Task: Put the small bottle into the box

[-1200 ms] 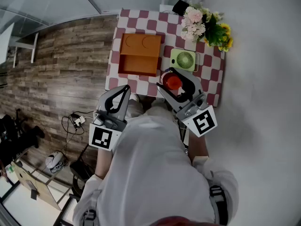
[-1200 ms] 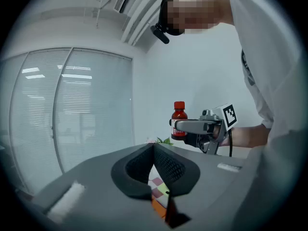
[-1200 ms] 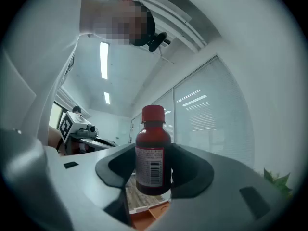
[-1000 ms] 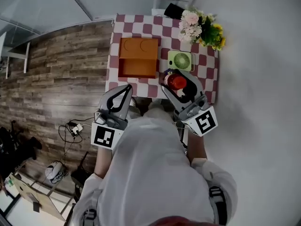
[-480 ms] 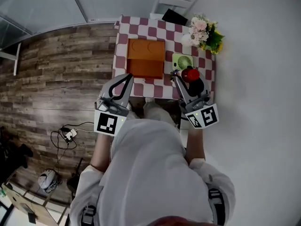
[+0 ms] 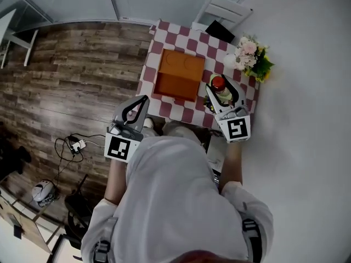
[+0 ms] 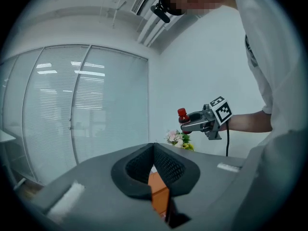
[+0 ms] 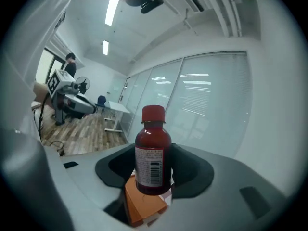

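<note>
The small bottle (image 6: 218, 83) has dark red contents, a red cap and a white label. My right gripper (image 6: 220, 92) is shut on it and holds it upright in the air over the right side of the checkered table (image 6: 164, 30), just right of the box. In the right gripper view the bottle (image 8: 153, 150) stands between the black pads (image 8: 192, 170). The box (image 6: 178, 72) is orange, open and looks empty. My left gripper (image 6: 141, 102) is shut on nothing, near the table's front left edge. In the left gripper view its jaws (image 7: 153, 150) meet, and the box (image 7: 159, 196) shows below them.
A bunch of flowers (image 6: 251, 56) stands at the table's far right corner. A green fan (image 6: 210, 102) peeks out under the right gripper. A black object (image 6: 219, 30) lies at the far edge, with a white chair (image 6: 222, 9) behind. Cables (image 6: 74, 144) lie on the wooden floor at left.
The right gripper has carried the bottle from the table's front edge farther in, over the fan beside the box. The left gripper has stayed shut near the front left edge.
</note>
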